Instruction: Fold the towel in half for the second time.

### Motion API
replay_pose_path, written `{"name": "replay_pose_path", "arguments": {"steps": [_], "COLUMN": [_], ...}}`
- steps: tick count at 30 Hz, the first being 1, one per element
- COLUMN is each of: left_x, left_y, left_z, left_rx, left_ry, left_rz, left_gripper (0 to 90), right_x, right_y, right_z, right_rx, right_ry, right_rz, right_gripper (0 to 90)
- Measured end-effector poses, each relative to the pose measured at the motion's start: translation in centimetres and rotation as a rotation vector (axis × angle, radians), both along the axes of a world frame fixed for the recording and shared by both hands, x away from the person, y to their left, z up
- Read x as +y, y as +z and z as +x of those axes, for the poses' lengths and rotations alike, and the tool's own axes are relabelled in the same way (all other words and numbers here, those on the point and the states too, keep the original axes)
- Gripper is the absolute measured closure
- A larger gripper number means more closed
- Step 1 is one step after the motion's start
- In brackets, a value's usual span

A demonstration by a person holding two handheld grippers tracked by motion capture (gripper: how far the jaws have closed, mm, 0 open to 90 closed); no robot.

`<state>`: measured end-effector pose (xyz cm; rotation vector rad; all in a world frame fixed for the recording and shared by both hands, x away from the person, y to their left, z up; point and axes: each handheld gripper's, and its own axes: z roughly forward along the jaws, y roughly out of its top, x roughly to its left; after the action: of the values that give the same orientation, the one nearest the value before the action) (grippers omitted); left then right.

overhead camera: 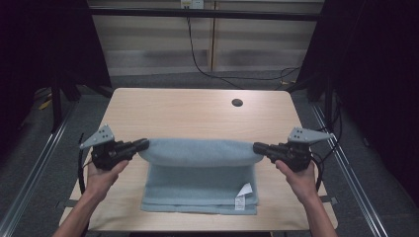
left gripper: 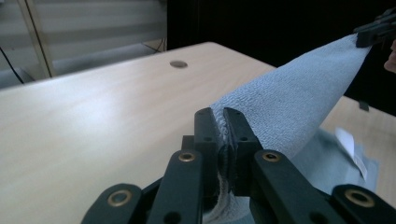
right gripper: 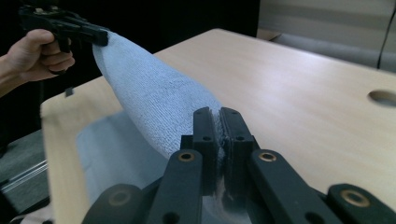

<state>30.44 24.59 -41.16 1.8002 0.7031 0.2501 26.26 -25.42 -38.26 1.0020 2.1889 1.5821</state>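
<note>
A light blue towel (overhead camera: 200, 177) lies on the wooden table (overhead camera: 188, 111), with its far part lifted into a stretched band between both grippers. My left gripper (overhead camera: 143, 144) is shut on the band's left corner, and my right gripper (overhead camera: 257, 147) is shut on its right corner. In the left gripper view the jaws pinch the towel (left gripper: 289, 107) edge at my left gripper (left gripper: 222, 116). The right gripper view shows the same pinch at my right gripper (right gripper: 218, 114) on the towel (right gripper: 154, 98). A white label (overhead camera: 242, 193) sticks out near the towel's front right corner.
A round cable hole (overhead camera: 237, 102) sits in the table at the far right. Dark curtains flank the table, and metal rails run along the floor on both sides. A black cable (overhead camera: 197, 54) hangs down behind the far edge.
</note>
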Motion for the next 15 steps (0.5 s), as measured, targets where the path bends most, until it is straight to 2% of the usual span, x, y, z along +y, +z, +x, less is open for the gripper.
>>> {"name": "replay_pose_path", "arguments": {"steps": [2,4,5,7,9,12,13,15], "left_x": [0.1,0.5,0.7,0.8,0.8,0.7,0.7,1.0], "left_y": [-1.1,-2.4,-3.4,-4.4,-5.0,-5.5,-5.6,-5.6], "left_z": [-1.0,-2.0,-2.8,-3.7,-4.6,-6.4,-6.8,-7.4], "left_rx": [0.022,0.051,0.078,0.103,0.121,0.161,0.165,0.164], "left_ry": [-0.008,-0.014,-0.027,-0.042,-0.064,-0.088,-0.086,-0.098], "left_rz": [0.011,0.014,0.011,0.040,0.060,0.062,0.069,0.057], "left_gripper": [84.9,84.7,84.4,83.9,83.4,79.5,74.8,71.1], "right_x": [0.2,0.5,0.5,0.4,0.4,0.6,0.5,0.5], "right_y": [-1.3,-2.3,-2.9,-4.2,-5.3,-6.9,-7.4,-7.9], "right_z": [-1.3,-2.2,-2.8,-3.9,-4.6,-5.9,-6.4,-7.0], "right_rx": [0.040,0.070,0.086,0.118,0.146,0.187,0.202,0.223], "right_ry": [0.022,0.031,0.036,0.044,0.048,0.048,0.041,0.038], "right_rz": [-0.003,-0.040,-0.053,-0.052,-0.067,-0.108,-0.114,-0.121], "right_gripper": [85.8,85.6,85.2,84.9,84.3,79.7,75.8,72.8]}}
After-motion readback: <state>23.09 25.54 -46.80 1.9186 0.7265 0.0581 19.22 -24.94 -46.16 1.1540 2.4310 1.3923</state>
